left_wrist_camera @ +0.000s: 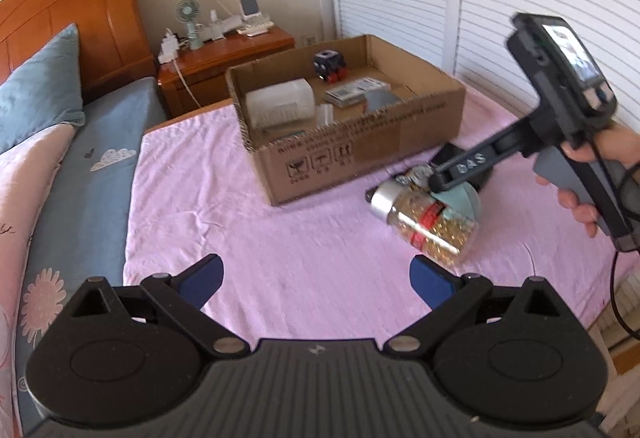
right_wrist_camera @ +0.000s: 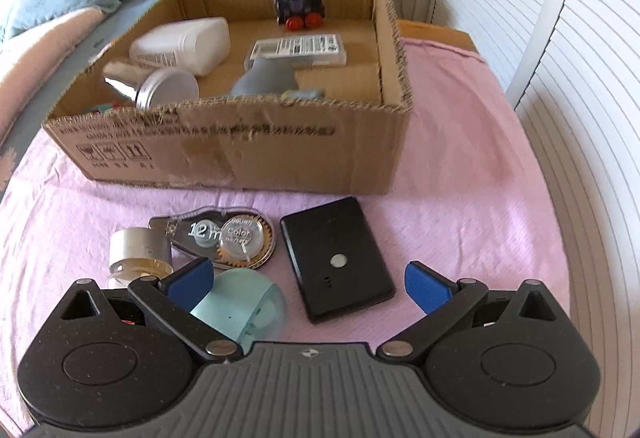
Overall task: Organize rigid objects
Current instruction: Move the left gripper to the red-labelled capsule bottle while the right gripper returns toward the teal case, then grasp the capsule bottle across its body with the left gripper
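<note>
A pink sheet (right_wrist_camera: 460, 166) carries the cardboard box (right_wrist_camera: 240, 154), tape dispenser (right_wrist_camera: 224, 238), black case (right_wrist_camera: 336, 262), jar (left_wrist_camera: 424, 218) and teal dome (right_wrist_camera: 244, 302).

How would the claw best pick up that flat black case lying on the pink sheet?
Come from above and pinch the black case across its two long edges. It lies flat and narrow, and the open right claw hovering near it looks wide enough.

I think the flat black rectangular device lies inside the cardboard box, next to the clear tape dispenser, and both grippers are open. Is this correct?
Not quite. The flat black rectangular device lies on the pink bedspread in front of the cardboard box, not inside it; the right wrist view shows this. It is next to the clear tape dispenser, and the left gripper and right gripper are open.
</note>
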The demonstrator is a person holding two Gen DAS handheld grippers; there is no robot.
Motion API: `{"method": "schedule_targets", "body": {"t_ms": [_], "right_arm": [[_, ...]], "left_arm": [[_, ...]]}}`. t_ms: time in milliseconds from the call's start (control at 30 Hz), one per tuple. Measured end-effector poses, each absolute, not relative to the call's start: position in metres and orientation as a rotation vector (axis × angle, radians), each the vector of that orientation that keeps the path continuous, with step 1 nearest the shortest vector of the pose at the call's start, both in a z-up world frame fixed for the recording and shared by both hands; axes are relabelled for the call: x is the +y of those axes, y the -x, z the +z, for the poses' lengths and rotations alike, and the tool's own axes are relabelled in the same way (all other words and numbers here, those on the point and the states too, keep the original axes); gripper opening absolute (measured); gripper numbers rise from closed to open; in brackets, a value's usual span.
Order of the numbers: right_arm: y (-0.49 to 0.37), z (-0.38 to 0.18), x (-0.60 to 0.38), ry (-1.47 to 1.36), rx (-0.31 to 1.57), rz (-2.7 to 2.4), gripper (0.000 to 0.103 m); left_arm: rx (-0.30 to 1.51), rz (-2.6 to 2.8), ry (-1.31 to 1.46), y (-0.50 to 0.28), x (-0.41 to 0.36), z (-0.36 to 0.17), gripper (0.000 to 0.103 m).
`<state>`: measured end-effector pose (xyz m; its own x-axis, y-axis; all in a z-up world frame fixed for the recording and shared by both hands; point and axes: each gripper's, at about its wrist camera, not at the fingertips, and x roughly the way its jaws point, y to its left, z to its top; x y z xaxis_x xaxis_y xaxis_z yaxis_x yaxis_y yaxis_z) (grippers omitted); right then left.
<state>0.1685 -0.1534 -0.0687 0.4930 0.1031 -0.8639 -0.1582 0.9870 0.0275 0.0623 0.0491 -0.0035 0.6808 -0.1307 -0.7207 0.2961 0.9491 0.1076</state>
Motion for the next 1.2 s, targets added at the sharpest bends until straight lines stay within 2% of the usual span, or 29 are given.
{"method": "schedule_targets", "body": {"t_ms": [1200], "right_arm": [[-0.085, -0.077, -0.180, 0.185, 0.993, 0.307, 0.103]], "left_arm": [[0.895, -0.463, -0.275, -0.099, 0.000, -0.063, 0.099]]}}
